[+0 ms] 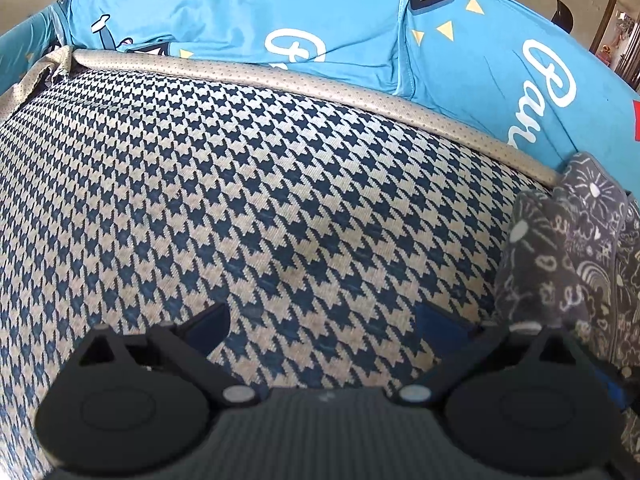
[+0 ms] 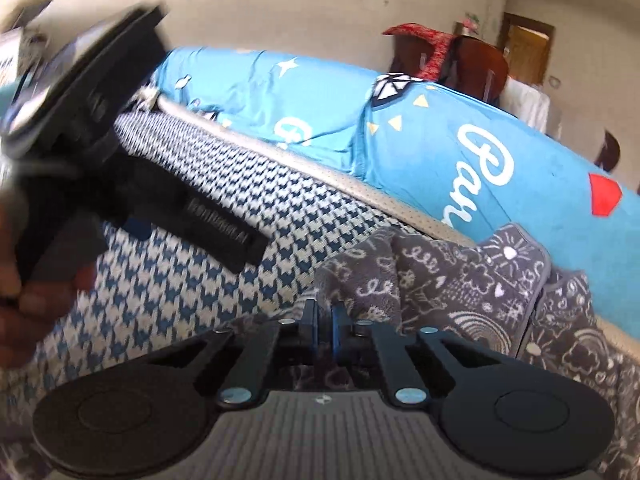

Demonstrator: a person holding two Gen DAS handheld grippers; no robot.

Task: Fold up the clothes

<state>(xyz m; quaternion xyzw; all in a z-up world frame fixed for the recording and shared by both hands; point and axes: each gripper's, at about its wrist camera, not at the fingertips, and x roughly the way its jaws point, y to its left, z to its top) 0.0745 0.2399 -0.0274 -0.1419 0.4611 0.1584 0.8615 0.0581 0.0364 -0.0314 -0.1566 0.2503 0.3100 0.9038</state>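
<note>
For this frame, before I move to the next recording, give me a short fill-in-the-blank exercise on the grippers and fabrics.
1. The right gripper is shut on the ____ patterned cloth.
2. The left gripper hovers with its jaws ____.
3. Below the left gripper lies the ____ cover.
4. Beyond it lies a sheet coloured ____.

Missing: grey; open; houndstooth; blue

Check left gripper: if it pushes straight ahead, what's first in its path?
Likely the houndstooth cushion it points down at; the left gripper has jaws open and empty. The beige piped edge and blue sheet lie beyond. Depth unclear.
</note>
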